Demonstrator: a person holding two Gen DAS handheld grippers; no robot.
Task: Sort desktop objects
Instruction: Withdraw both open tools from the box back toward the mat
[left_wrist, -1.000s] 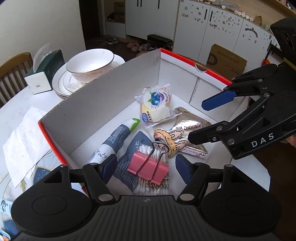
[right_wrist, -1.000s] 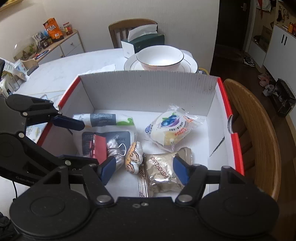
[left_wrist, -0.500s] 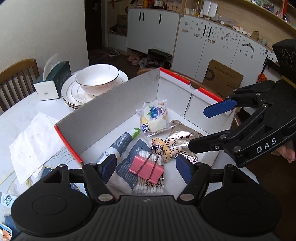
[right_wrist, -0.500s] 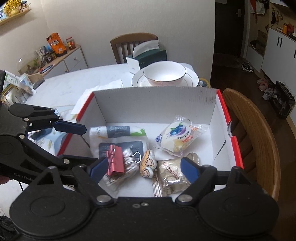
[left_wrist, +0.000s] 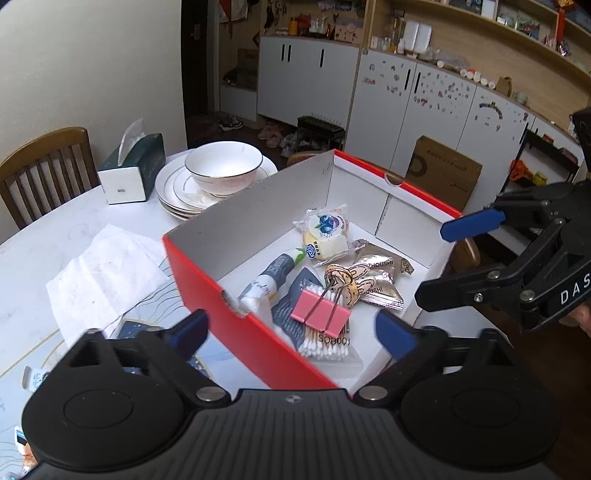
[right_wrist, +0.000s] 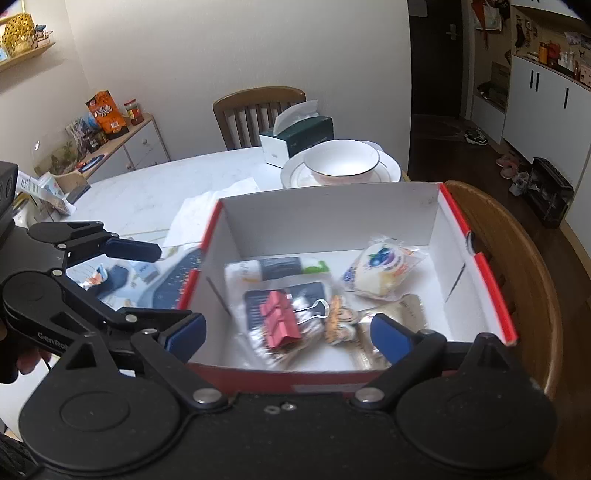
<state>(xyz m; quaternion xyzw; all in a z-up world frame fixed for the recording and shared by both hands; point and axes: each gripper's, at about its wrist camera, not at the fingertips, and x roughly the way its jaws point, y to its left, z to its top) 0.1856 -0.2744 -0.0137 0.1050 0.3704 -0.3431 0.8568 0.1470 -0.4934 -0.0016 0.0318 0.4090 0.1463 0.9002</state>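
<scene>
Red-edged box (left_wrist: 207, 273) on the bench holds the pink clip (left_wrist: 320, 313) and snacks; both tools, left (left_wrist: 291, 330) and right (right_wrist: 288, 332), are released and empty. Risk: a low finger could catch the box wall and shift it.

Soft, even daylight is filling both views, casting only faint shadows. The right wrist view is showing motion blur across the box (right_wrist: 325, 221) contents, while the left wrist view is staying sharp. Fisheye distortion is bending the edges.

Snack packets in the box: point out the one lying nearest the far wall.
The blueberry-print packet, clear wrap around a pale yellow cake. It lies closest to the far wall of the box; the silver foil packet lies nearer the cameras, beside the pink binder clip.
</scene>
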